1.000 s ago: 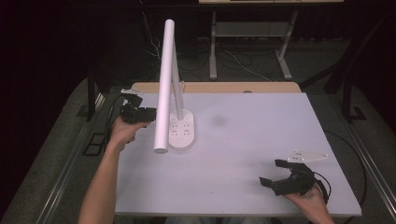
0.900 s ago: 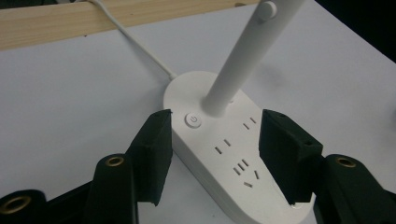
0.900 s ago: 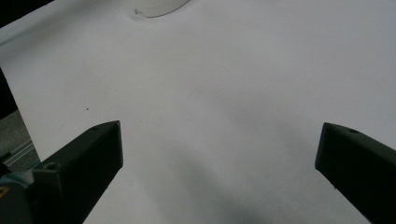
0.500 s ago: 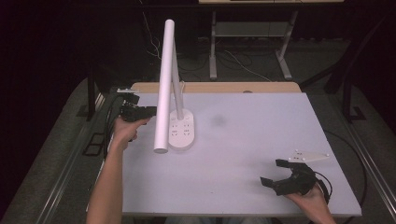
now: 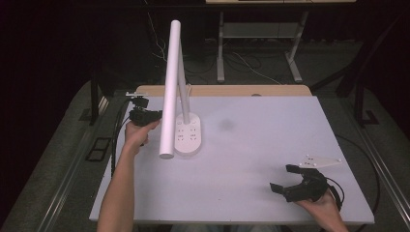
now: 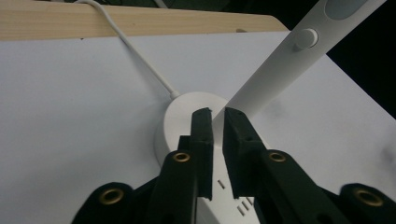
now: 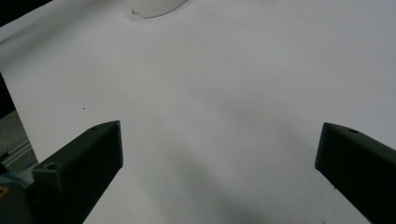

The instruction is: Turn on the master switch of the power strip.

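High view looks forward-down over the table point(image 5: 270, 145). Both gripper views sit close, low. All share the lamp base point(image 5: 188, 137).

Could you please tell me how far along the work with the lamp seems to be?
Done: nothing visibly. In hand: the left gripper, nearly shut, sits against the lamp near its base. Left: the right gripper rests open and unused on the table.

A white table point(image 5: 251, 159) carries a wooden board point(image 5: 227, 90) along its 12 o'clock edge and a faint grey smudge point(image 5: 226, 125) just toward 12 from centre. Beyond, at 12 o'clock, loose cables point(image 5: 241, 60) lie on the floor beside a metal-legged stand point(image 5: 220, 48).
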Demonstrator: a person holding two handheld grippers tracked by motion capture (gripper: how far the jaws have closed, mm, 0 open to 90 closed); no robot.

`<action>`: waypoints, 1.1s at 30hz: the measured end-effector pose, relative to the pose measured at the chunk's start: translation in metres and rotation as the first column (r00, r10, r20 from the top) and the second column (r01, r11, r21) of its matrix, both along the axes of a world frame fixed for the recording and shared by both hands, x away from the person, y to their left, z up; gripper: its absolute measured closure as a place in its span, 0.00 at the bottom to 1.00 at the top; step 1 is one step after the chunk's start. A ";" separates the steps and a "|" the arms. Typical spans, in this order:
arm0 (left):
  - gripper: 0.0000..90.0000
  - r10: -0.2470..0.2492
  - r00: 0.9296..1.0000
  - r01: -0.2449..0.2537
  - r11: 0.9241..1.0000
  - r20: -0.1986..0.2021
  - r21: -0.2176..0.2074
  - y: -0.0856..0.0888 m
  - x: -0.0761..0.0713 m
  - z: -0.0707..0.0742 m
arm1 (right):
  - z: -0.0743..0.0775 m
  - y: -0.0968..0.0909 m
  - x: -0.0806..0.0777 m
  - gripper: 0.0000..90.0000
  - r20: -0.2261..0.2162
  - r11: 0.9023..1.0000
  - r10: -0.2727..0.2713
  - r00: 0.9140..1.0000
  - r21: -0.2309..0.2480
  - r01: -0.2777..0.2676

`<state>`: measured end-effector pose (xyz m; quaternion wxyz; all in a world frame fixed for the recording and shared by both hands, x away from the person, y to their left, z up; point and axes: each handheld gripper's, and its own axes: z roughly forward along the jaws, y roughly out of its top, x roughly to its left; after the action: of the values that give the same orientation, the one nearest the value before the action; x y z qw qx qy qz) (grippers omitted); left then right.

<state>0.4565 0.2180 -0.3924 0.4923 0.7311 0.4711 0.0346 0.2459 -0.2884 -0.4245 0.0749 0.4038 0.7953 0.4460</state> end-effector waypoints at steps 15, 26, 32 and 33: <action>1.00 0.017 1.000 -0.017 1.000 0.006 0.024 -0.014 0.005 -0.008 | 0.000 0.000 0.001 0.00 -0.006 1.000 0.004 1.000 -0.002 -0.004; 1.00 0.013 1.000 -0.013 0.999 -0.006 0.032 -0.022 0.009 -0.018 | 0.000 0.000 0.002 0.00 -0.009 1.000 0.005 1.000 0.000 -0.005; 1.00 0.022 1.000 -0.021 0.999 -0.020 0.039 -0.025 0.011 -0.023 | -0.001 0.001 0.002 0.00 -0.010 1.000 0.010 1.000 -0.003 -0.010; 1.00 0.022 0.999 -0.021 0.999 -0.024 0.042 -0.026 0.011 -0.023 | -0.001 0.001 0.002 0.00 -0.010 1.000 0.010 1.000 -0.003 -0.010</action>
<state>0.4673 0.1922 -0.4158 0.4708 0.7366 0.4838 0.0408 0.2477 -0.2877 -0.4251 0.0692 0.4020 0.7982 0.4433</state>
